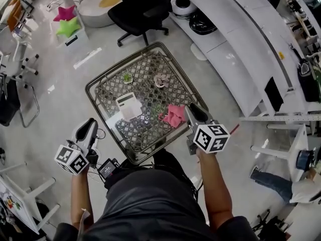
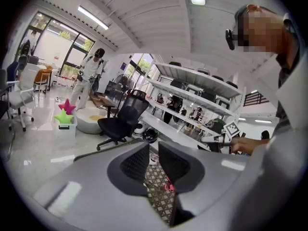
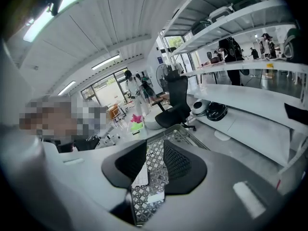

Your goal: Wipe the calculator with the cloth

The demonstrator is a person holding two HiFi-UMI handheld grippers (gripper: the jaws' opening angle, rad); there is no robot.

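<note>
Table [image 1: 145, 79], metal lattice, square. Left gripper [image 1: 91, 122] sits off its near-left edge, right gripper [image 1: 192, 108] over the right edge. Both have jaws narrowly apart, nothing between. Calculator [image 1: 129, 106] mid-table, pink cloth [image 1: 174, 115] right of it, just beside right gripper.

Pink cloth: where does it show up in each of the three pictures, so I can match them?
Head view: the pink cloth lies on the lattice table, toward its right side.
Left gripper view: a small pink patch low in the gap between the left tongs.
Right gripper view: not in it.
Shared landmark: the black office chair beyond the table.
</note>
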